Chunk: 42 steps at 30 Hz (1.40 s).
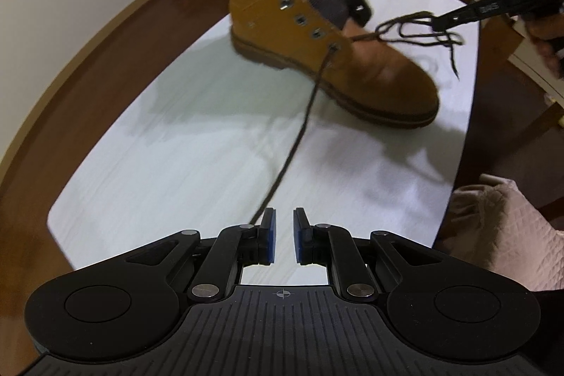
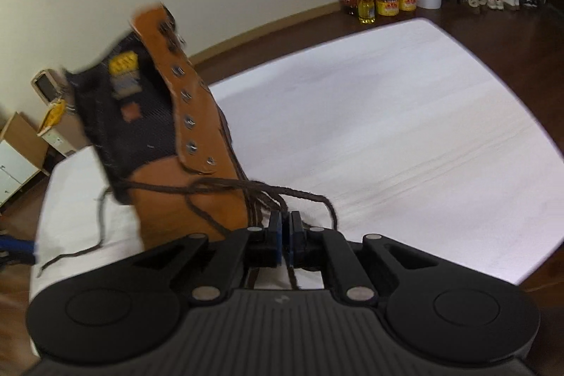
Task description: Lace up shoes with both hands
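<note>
Fingers of the right gripper [image 2: 286,228] pinch a bunched dark lace [image 2: 225,185] low in its view, beside the tan boot [image 1: 317,34] on the white table [image 1: 211,136], while the left gripper [image 1: 284,235], slightly parted, seemingly grips nothing.

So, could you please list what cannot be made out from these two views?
- Left wrist view: the lace runs from the boot down behind a finger of the left gripper; its end is hidden.
- Right wrist view: the boot's toe is hidden behind the right gripper.
- Both views: motion blur smears the eyelets.
- Bottle labels: too small to read.
</note>
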{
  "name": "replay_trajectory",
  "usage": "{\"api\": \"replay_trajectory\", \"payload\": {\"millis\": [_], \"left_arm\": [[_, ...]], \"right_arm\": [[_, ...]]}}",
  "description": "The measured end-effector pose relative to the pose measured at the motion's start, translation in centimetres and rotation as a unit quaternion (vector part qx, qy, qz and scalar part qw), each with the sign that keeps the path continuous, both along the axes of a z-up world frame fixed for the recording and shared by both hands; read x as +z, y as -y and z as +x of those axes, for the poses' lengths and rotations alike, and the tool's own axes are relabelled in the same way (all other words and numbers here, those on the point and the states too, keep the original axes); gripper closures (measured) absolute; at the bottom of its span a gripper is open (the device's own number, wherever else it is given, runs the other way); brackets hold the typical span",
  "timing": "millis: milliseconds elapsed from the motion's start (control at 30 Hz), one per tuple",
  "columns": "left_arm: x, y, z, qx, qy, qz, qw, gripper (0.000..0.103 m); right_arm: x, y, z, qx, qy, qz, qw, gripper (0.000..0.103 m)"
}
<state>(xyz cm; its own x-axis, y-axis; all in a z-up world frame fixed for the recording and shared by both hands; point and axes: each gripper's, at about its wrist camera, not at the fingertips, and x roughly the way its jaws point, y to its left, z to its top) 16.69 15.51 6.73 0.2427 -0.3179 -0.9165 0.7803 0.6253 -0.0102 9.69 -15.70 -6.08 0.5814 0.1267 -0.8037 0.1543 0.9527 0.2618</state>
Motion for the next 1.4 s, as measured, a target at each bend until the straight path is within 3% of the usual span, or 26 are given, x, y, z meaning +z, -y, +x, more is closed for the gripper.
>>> {"api": "replay_trajectory", "payload": {"millis": [33,100,333,467,633,667,867,1133,1233,1400], "left_arm": [[0.0,0.4,-0.1,-0.005,0.002,-0.004,1.0,0.092],[0.3,1.0,-0.1,-0.011,0.005,-0.016,0.9998,0.092],[1.0,2.0,-0.5,-0.017,0.014,-0.035,0.9991,0.092],[1.6,2.4,-0.7,-0.015,0.017,-0.044,0.9988,0.092],[1.6,3.3,-1.1,-0.017,0.017,-0.047,0.9986,0.092],[1.6,3.4,-1.1,-0.019,0.017,-0.047,0.9986,0.092],[1.4,5.5,-1.3,-0.04,0.015,-0.053,0.9977,0.092],[0.8,7.2,-1.4,-0.059,0.006,-0.053,0.9969,0.091],[0.5,7.4,-1.2,-0.059,0.003,-0.049,0.9971,0.091],[0.4,7.5,-0.9,-0.058,0.004,-0.041,0.9975,0.091]], "right_arm": [[1.0,0.2,-0.5,0.005,0.006,-0.002,1.0,0.098],[2.3,1.6,-1.1,-0.011,0.038,0.062,0.997,0.099],[2.7,5.5,-1.6,-0.091,0.078,0.177,0.977,0.099],[2.9,7.7,-2.1,-0.135,0.099,0.237,0.957,0.099],[3.1,10.5,-2.6,-0.19,0.123,0.309,0.924,0.098],[2.7,10.7,-2.5,-0.193,0.121,0.311,0.923,0.098],[-1.1,9.7,0.0,-0.167,0.057,0.267,0.947,0.09],[-2.9,8.1,-1.8,-0.181,0.036,0.218,0.958,0.089],[-5.1,6.6,-1.6,-0.177,0.005,0.252,0.951,0.089],[-7.7,4.9,0.2,-0.175,-0.003,0.294,0.94,0.088]]}}
